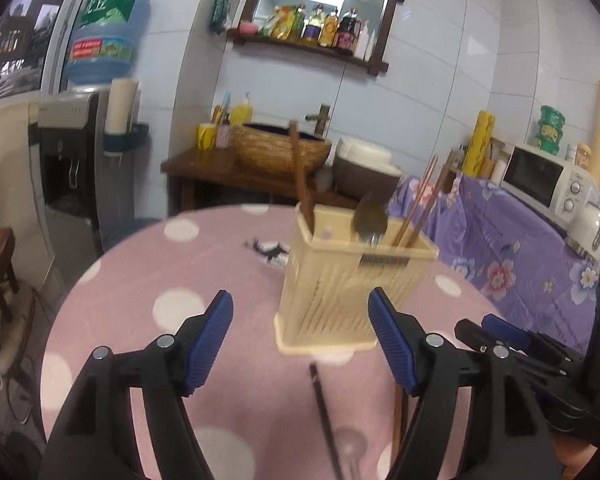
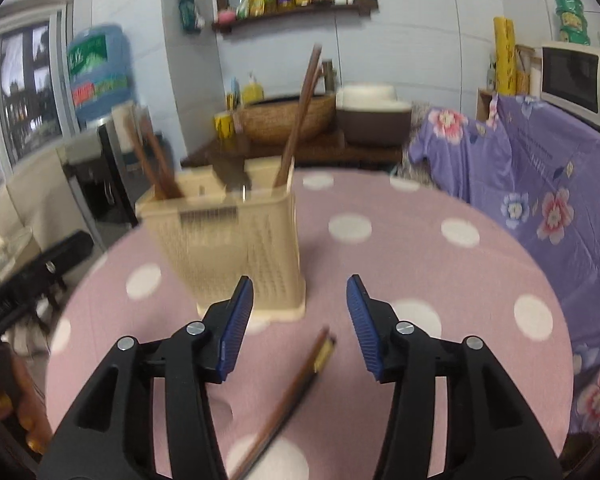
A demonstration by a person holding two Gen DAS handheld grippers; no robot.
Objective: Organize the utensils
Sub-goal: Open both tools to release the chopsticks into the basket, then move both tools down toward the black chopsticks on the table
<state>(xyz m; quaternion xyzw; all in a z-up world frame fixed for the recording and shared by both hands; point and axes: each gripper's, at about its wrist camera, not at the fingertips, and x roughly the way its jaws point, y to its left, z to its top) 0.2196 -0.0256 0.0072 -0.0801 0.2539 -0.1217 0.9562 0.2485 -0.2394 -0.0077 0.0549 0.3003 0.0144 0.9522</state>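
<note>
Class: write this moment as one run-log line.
left tongs: open, empty | right tongs: open, empty | holder: upright, spoon inside | chopsticks: on table

This is a home kitchen and eating corner. White tiled walls carry a shelf (image 1: 308,46) of oil and sauce bottles. A water dispenser (image 1: 70,152) stands by the window, a microwave (image 1: 548,180) sits on a flowered cloth, and a bowl sink (image 1: 280,148) with a tap rests on a wooden stand. A dotted pink desk (image 2: 420,248) holds a utensil caddy (image 1: 352,280).
</note>
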